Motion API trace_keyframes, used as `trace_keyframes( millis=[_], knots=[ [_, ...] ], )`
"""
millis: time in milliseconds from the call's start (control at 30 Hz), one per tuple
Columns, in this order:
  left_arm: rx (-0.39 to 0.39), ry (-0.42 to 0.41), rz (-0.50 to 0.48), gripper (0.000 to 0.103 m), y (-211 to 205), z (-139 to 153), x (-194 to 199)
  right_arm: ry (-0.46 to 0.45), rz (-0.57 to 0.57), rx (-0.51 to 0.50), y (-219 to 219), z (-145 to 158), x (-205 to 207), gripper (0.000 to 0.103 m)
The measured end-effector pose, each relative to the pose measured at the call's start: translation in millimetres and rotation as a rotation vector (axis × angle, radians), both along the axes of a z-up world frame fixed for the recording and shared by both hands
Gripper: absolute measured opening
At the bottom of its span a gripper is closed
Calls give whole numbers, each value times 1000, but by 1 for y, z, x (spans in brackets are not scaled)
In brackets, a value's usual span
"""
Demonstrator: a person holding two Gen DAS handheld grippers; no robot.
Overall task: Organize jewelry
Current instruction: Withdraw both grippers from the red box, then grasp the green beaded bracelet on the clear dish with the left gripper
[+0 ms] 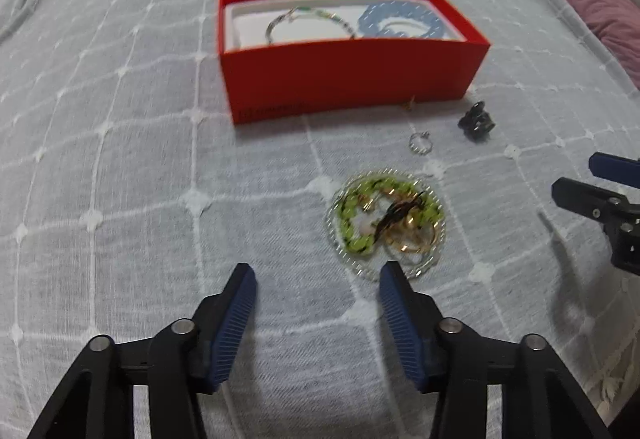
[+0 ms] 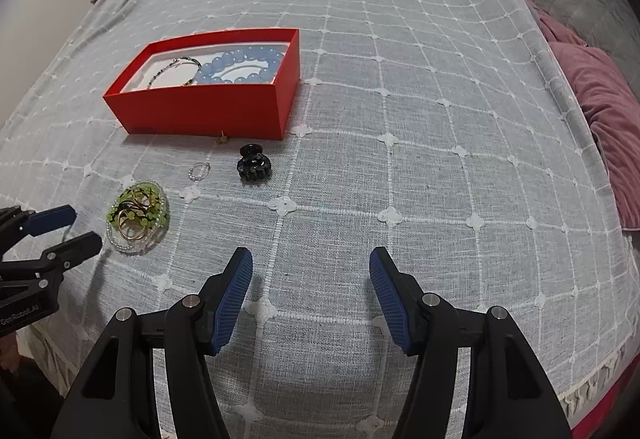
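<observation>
my left gripper (image 1: pixel 318 275) is half open and empty, so I'd centre over the jewelry pile (image 1: pixel 386 225) before pinching the green bracelet (image 1: pixel 352 207)

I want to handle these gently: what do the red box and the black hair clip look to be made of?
Red box: likely matte cardboard, with flat, crisp-edged, glare-free walls and a white inside. Black hair clip: probably glossy hard plastic, with small highlights on its moulded teeth.
</observation>
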State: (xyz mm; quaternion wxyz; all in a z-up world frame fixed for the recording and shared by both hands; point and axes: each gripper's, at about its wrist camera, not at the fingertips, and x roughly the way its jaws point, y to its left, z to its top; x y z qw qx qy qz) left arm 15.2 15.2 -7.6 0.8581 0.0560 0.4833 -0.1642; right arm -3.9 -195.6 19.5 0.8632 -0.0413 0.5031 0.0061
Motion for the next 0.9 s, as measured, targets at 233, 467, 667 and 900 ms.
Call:
trace_keyframes(
  millis=[233, 467, 667, 900],
  knots=[
    [-49, -23, -79, 36, -12, 8, 11, -2, 20, -3, 4, 0, 0, 64],
    [-69, -39, -181, 36, -36, 10, 13, -11, 14, 2, 3, 2, 0, 64],
    [-48, -30, -182, 22, -45, 3, 19, -3, 13, 2, 2, -1, 1, 64],
    [-96, -32, -137, 0, -39, 9, 24, 4, 6, 2, 0, -3, 1, 64]
  ],
)
